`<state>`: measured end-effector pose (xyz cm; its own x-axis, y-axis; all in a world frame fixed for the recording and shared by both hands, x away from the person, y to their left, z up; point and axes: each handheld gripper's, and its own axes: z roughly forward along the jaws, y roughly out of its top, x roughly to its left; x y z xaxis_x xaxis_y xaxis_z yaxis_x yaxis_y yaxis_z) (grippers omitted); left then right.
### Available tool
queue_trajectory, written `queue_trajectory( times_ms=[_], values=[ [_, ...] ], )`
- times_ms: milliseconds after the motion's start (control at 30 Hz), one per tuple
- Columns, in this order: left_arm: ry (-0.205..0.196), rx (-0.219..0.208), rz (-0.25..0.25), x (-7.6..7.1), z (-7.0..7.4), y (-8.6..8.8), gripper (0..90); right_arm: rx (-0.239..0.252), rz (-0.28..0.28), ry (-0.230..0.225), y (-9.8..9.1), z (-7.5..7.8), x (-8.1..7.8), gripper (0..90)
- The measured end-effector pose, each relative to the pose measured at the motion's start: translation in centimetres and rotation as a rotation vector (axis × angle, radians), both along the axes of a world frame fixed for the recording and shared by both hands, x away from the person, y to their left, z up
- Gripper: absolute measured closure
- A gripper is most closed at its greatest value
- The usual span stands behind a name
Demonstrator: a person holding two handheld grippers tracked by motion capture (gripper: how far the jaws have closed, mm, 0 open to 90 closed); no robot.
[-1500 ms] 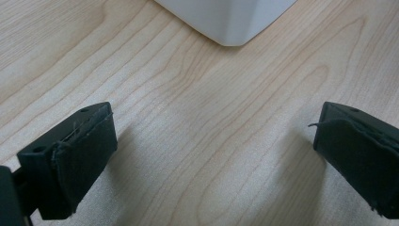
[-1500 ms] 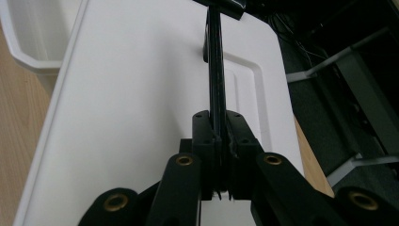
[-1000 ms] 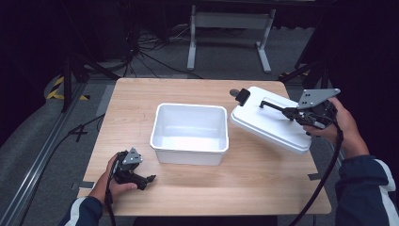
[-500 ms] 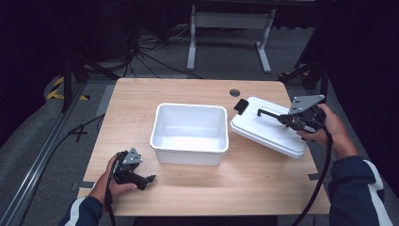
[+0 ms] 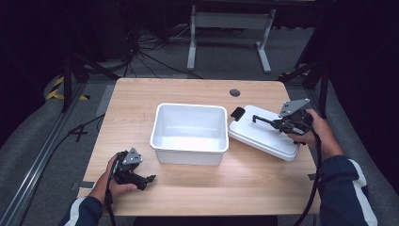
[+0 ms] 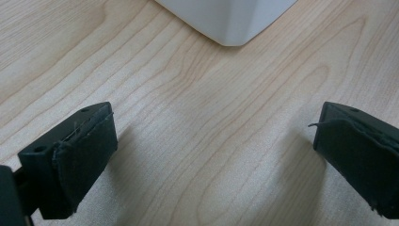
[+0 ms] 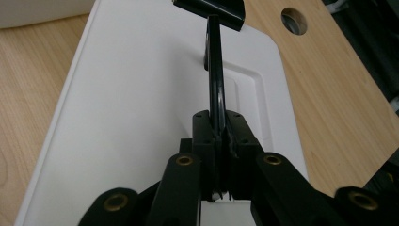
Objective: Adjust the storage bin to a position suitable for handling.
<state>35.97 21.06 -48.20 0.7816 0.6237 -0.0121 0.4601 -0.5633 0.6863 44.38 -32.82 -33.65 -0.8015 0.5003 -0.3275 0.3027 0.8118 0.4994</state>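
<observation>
A white rectangular tub (image 5: 190, 133) stands open and empty near the middle of the light wooden table (image 5: 197, 197), slightly toward its near edge. Just to the tub's right, toward the table's right edge, lies a flat white lid (image 5: 265, 133), turned at an angle so that one corner comes close to the tub's right wall; whether the two touch cannot be told. The right hand-held gripper (image 5: 275, 123) sits over the lid's right part, held by the person's right hand (image 5: 314, 129), and its jaws are clamped together on a thin black handle (image 7: 215, 80) that stands up from the lid's top. In the right gripper view this handle runs straight away from the closed jaws and ends in a black cross-piece (image 7: 209, 12) at the lid's far end, with the recessed panel of the lid (image 7: 117, 117) showing beside it and a round hole (image 7: 292, 20) in the table beyond. The left hand-held gripper (image 5: 149, 179) rests at the near left corner of the table, held in the left hand (image 5: 115, 181), well apart from the tub. Its jaws stand wide apart with only bare table (image 6: 207, 141) between them, and a rounded corner of the tub (image 6: 230, 19) shows ahead of them in the left gripper view
</observation>
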Motion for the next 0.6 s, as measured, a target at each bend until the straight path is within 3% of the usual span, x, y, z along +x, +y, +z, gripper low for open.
queue_trajectory(
  times_ms=[300,600],
  values=[
    [0.001,-0.001,0.000,0.0,0.0,0.0,0.6,-0.012,-0.021,0.052,0.0,-2.4,1.4,84.5],
    [0.001,-0.001,0.000,0.0,0.0,0.0,0.6,-0.026,-0.083,0.082,-0.4,-4.1,2.3,84.4]
  ],
)
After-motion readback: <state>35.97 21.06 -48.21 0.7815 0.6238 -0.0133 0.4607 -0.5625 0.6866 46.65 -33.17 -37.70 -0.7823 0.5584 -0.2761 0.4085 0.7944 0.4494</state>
